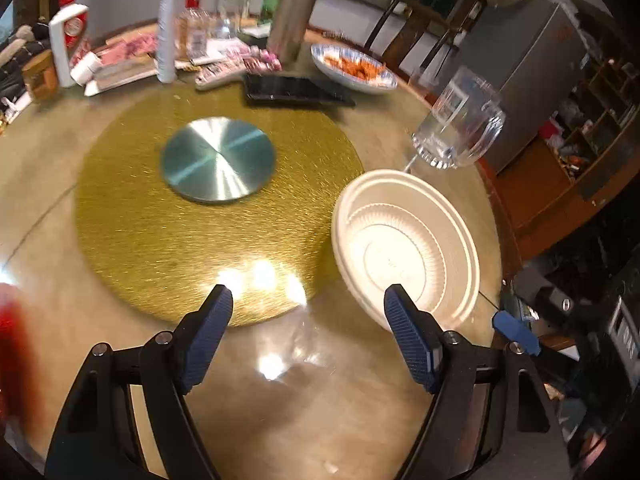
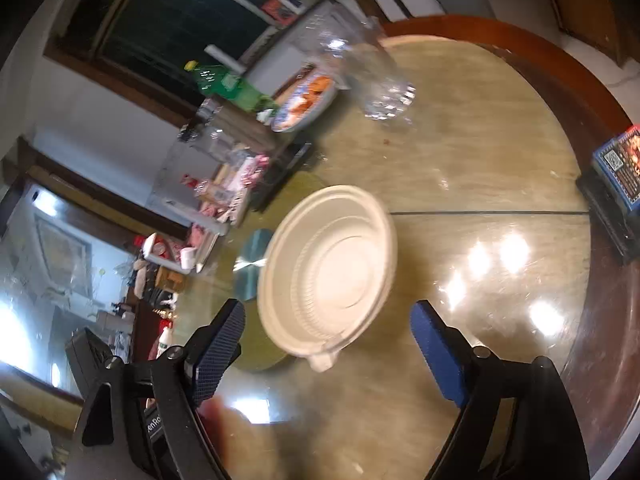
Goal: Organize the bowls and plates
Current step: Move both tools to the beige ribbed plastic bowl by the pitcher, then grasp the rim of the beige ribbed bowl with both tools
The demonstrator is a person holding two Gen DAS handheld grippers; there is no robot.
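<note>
Both grippers (image 1: 308, 300) (image 2: 328, 316) tilted down — empty.

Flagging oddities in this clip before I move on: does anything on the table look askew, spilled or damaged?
Nothing looks spilled or broken. The white bowls sit upright and nested on the table, overlapping the edge of the gold turntable. The glass mug stands upright beside them. Motion blur hides fine detail, so small chips cannot be ruled out.

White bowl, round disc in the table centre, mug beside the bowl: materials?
White bowl: looks like thin moulded plastic or pulp, matte off-white, with ribbed rings and a pull tab on the rim; cannot tell which.
Round disc: brushed metal, seemingly aluminium, with radial sheen.
Mug: clear glass by its thick faceted base, though clear plastic is possible.
</note>
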